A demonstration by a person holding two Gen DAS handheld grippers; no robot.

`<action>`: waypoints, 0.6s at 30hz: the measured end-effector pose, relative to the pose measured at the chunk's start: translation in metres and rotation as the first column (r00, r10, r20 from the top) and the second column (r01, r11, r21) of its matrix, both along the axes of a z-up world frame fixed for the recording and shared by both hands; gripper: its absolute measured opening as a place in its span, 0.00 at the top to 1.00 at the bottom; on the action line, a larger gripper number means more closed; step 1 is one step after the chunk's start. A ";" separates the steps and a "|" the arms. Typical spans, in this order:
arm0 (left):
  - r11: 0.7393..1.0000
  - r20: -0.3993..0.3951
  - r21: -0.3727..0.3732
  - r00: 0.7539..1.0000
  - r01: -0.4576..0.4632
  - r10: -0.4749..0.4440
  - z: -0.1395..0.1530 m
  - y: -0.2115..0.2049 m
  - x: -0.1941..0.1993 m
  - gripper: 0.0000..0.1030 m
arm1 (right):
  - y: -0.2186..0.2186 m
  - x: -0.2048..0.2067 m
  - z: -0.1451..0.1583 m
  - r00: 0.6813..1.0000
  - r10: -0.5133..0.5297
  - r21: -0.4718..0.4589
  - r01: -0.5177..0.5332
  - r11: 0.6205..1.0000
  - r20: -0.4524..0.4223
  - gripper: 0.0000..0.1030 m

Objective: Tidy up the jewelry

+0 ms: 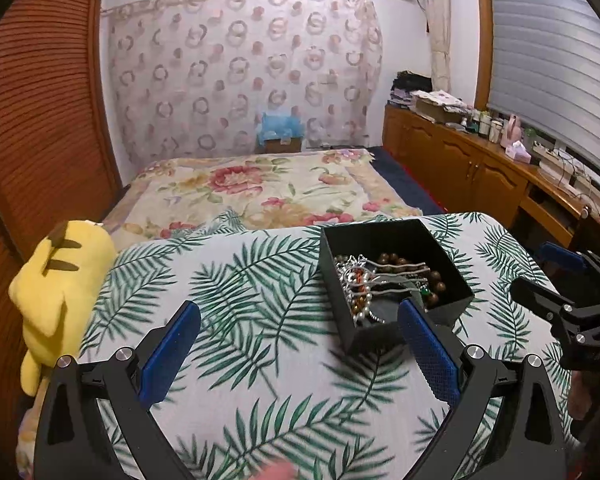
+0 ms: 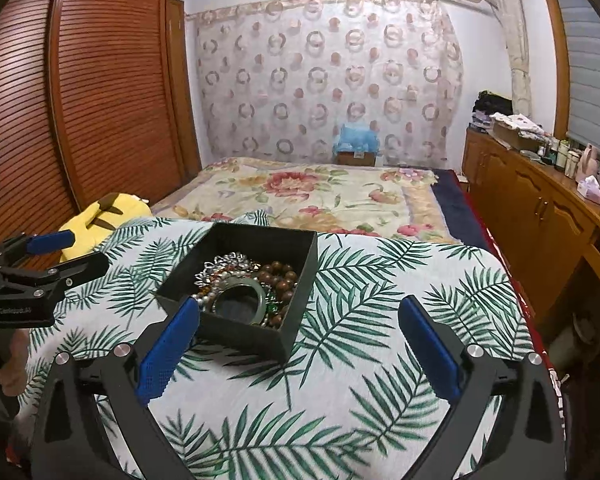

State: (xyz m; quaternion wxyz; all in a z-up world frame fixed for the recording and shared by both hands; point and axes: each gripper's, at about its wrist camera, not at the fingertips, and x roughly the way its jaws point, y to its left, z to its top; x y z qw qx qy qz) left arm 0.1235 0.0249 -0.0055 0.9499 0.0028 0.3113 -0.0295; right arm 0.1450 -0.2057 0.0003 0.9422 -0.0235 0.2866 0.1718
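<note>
Black open box (image 2: 256, 280) on palm-leaf cloth (image 2: 380, 360) over the tabletop, at about 11 o'clock from frame centre in the right wrist view, 1 o'clock in the left wrist view (image 1: 396, 276). Inside: tangled jewelry (image 2: 240, 284), with brown wooden beads (image 2: 278, 274) at the box's 2 o'clock, silver filigree piece (image 2: 224, 264) at 11 o'clock, dark green bangle (image 2: 240, 300) lying flat near the front wall, small pearl and amber beads along the 9 o'clock side. Silver wavy hair pins (image 1: 396, 276) visible across the pile in the left view.

Left hand-held gripper (image 1: 300, 336) spread wide, nothing between blue pads; right pad (image 1: 428, 348) overlapping the box's near corner in view, contact unclear. Right hand-held gripper (image 2: 300, 344) also spread wide, empty; left pad (image 2: 168, 352) in front of the box's near-left corner, contact unclear.

Yellow plush toy (image 1: 60, 292) off the cloth at 9 o'clock. Floral bedspread (image 2: 312, 196) beyond at 12 o'clock, wooden cabinets (image 2: 532, 216) at 3 o'clock, louvred wardrobe doors (image 2: 80, 112) at 10 o'clock.
</note>
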 end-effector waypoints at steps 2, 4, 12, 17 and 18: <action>1.000 0.014 -0.003 1.000 -0.004 0.004 0.004 0.001 -0.011 0.08 | -0.002 -0.010 0.005 1.000 -0.006 0.018 0.006 1.000 0.015 0.03; 1.000 0.026 -0.002 1.000 -0.008 0.008 0.008 0.003 -0.020 0.08 | -0.002 -0.020 0.011 0.999 -0.018 0.028 0.017 0.999 0.036 0.03; 1.000 0.087 -0.011 0.996 -0.020 0.021 0.032 0.009 -0.050 0.08 | -0.005 -0.053 0.042 0.992 -0.048 0.055 0.042 0.998 0.120 0.03; 1.000 0.120 -0.005 0.993 -0.018 0.019 0.041 0.009 -0.063 0.08 | -0.009 -0.065 0.053 0.986 -0.066 0.072 0.056 0.996 0.153 0.03; 1.000 0.124 -0.006 0.992 -0.018 0.018 0.042 0.009 -0.065 0.08 | -0.009 -0.067 0.054 0.986 -0.067 0.074 0.056 0.996 0.156 0.03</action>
